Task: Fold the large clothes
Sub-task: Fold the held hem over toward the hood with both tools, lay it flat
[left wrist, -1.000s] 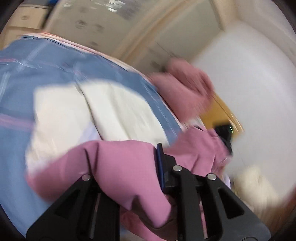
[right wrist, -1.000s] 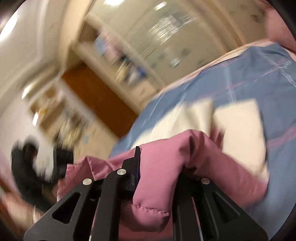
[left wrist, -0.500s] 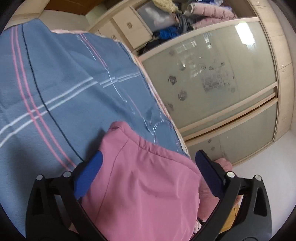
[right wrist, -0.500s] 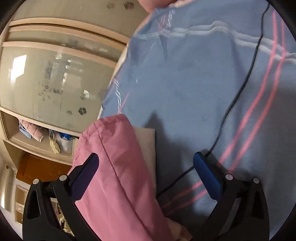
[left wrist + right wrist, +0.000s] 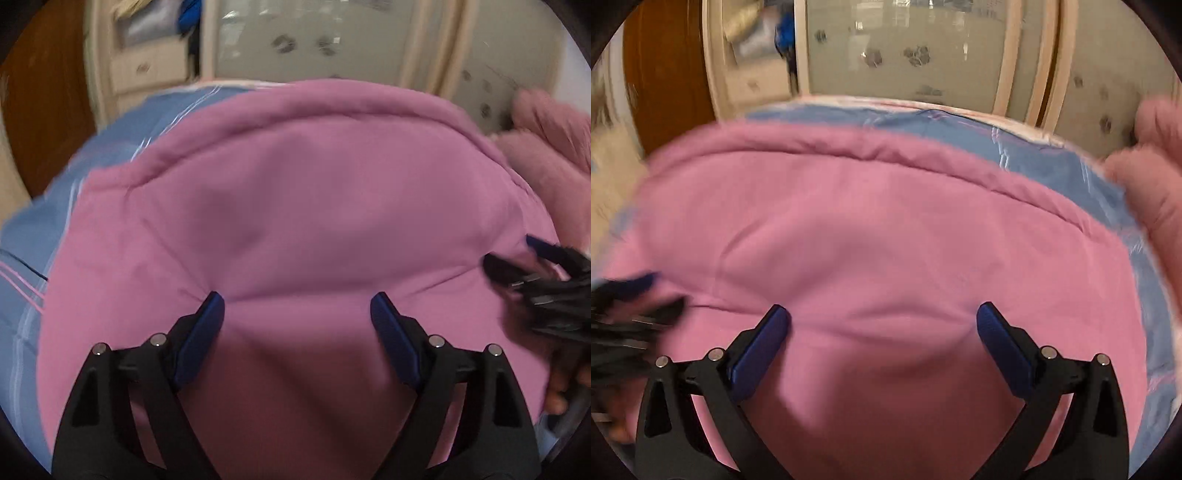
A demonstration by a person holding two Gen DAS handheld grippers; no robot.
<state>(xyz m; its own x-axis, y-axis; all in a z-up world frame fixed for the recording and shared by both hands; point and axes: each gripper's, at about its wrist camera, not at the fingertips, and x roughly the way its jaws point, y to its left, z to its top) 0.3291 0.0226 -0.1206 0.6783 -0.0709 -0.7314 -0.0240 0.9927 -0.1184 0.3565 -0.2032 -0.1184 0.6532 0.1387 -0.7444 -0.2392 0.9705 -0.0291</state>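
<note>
Jaws of left gripper [image 5: 297,308] closing, right gripper [image 5: 884,320] spread wide; neither grips. Between and beyond both pairs lies the pink garment [image 5: 295,206], doubled over on the blue bed cover [image 5: 33,229]. Judged: one fold laid, further folds probably remain.

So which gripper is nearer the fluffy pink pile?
Right. The right gripper hangs over the pink jacket on the side next to the fluffy pile. The left gripper is farther off across the jacket, its jaws closing over jacket cloth.
</note>
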